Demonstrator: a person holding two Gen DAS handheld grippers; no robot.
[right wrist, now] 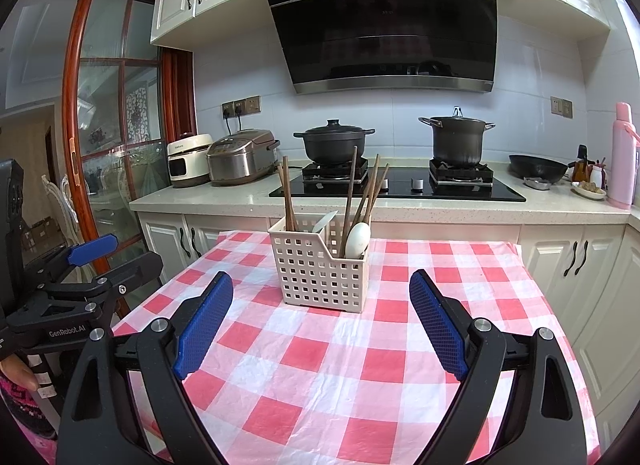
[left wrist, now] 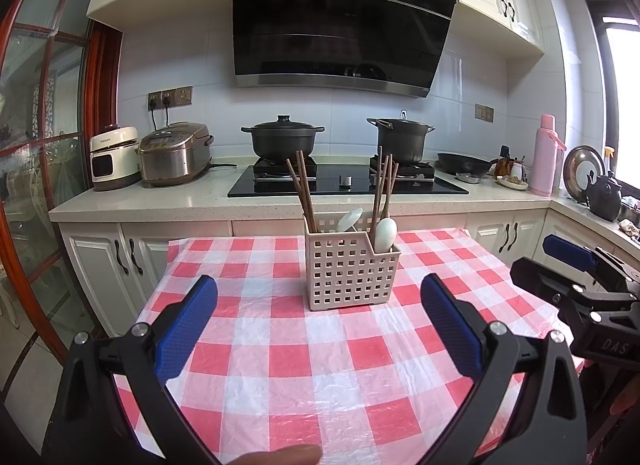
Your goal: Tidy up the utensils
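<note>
1. Judging by the scene, the sorting looks done or not yet begun: chopsticks (right wrist: 290, 195) and white spoons (right wrist: 357, 240) stand in the perforated caddy (right wrist: 320, 273) mid-table on the checked cloth (right wrist: 320, 365).
2. Both grippers, left (left wrist: 319, 321) and right (right wrist: 321, 323), hang with jaws spread wide, holding nothing, short of the caddy.
3. Any reach should come from above, pinching one handle at a time, so the light caddy does not tip.
</note>
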